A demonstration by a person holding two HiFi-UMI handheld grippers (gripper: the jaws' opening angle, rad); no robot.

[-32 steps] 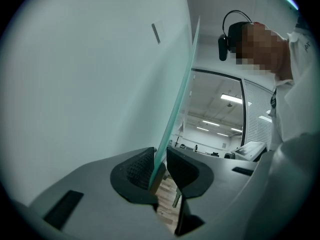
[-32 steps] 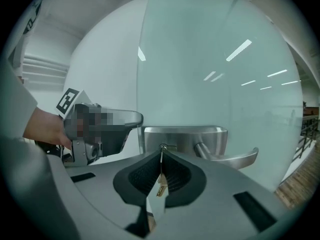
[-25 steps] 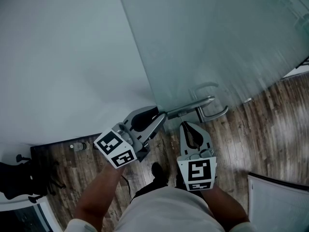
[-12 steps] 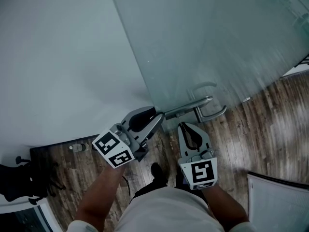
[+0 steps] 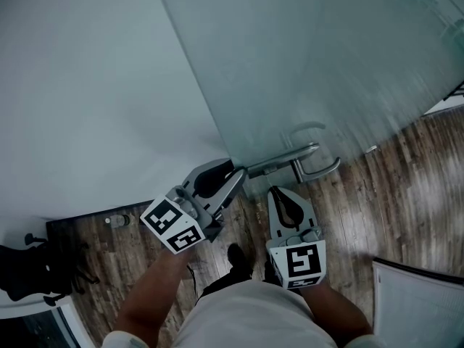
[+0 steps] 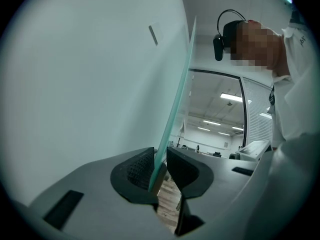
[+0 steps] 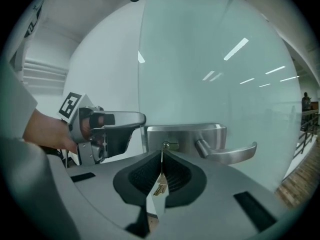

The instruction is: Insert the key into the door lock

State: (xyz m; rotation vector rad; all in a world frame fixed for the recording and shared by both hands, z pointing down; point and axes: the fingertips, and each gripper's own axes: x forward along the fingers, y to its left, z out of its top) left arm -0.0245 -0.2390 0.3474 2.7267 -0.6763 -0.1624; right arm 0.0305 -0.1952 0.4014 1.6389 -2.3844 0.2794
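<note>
On the left, our left gripper (image 5: 233,172) straddles the free edge of the glass door (image 5: 312,64). Its jaws stand apart and have just been opening a little, with the glass edge between them. To its right, our right gripper (image 5: 278,193) is clamped on the key (image 7: 160,185). The key's thin blade tip meets the keyhole (image 7: 164,145) in the steel lock plate (image 7: 190,134). Further right, the lever handle (image 7: 231,154) juts out.
</note>
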